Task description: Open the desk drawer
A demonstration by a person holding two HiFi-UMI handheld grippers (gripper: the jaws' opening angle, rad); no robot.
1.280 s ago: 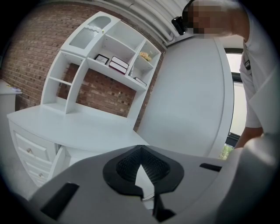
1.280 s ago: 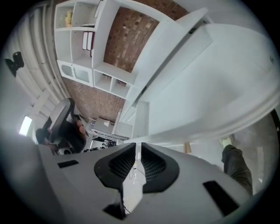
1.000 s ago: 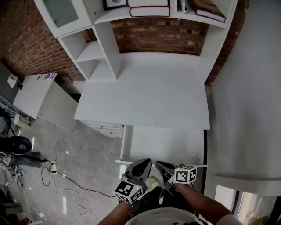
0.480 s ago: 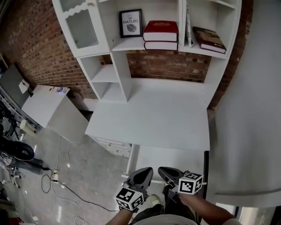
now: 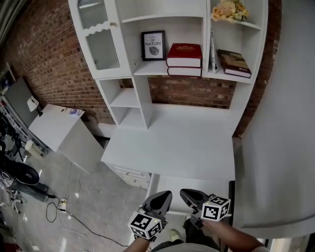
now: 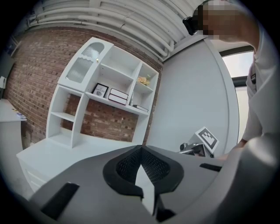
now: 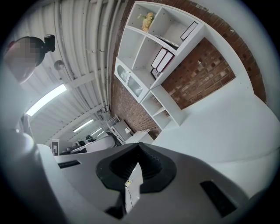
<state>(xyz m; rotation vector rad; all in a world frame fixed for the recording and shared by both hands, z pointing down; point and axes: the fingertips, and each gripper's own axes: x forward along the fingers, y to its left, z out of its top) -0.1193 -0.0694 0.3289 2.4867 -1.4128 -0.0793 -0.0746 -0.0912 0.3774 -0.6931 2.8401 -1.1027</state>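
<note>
Only a strip of the desk drawer (image 5: 129, 174) shows, white and shut, tucked under the worktop's (image 5: 182, 142) front left corner. Its handles are too small to make out, and the worktop hides the rest. The left hand-held gripper (image 5: 164, 195) and the right hand-held gripper (image 5: 184, 193) hang side by side off the worktop's front edge, each with jaws together on nothing, clear of the drawer. On the hutch shelves (image 5: 140, 69) are a framed print (image 5: 153, 46), two stacked books (image 5: 184, 59), a dark book (image 5: 234, 63) and flowers (image 5: 229, 9), the last partly cut off above.
</note>
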